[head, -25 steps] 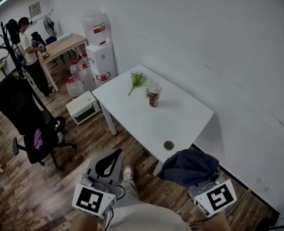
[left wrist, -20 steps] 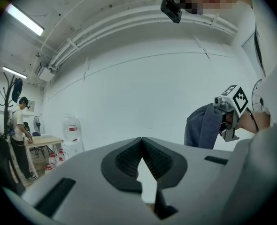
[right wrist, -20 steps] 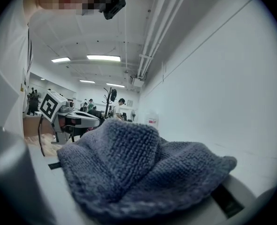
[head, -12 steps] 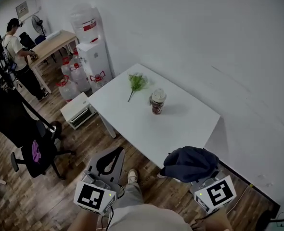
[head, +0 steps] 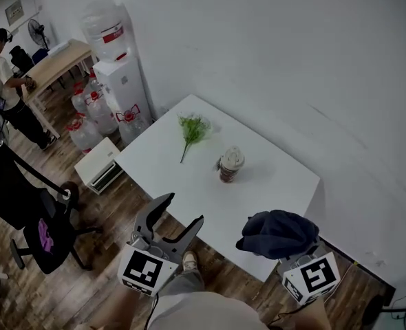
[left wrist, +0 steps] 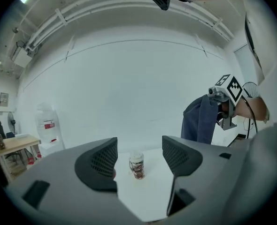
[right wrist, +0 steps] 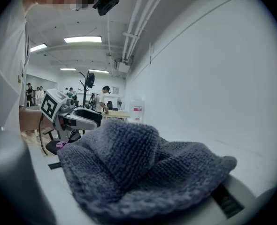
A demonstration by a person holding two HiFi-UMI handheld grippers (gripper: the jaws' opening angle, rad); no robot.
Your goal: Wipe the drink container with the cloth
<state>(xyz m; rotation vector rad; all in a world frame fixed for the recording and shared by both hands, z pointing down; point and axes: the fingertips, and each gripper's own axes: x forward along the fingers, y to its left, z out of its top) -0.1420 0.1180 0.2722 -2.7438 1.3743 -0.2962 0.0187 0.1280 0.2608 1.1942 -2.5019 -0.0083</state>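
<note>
Left gripper point(head: 182, 208) jaws just opening, empty; drink container point(head: 230, 165) at 12 o'clock. Right gripper point(head: 285, 249) clamps soft cloth point(head: 275, 231). Container likely light, tippy: grip mid-body.

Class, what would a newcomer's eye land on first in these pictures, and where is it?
Probably the dark blue cloth bunched in the shut right tool, by the white table's near edge. Next, the lone drink cup mid-table near a green sprig, and the left tool, whose jaws have just been opening with nothing between them.
</note>
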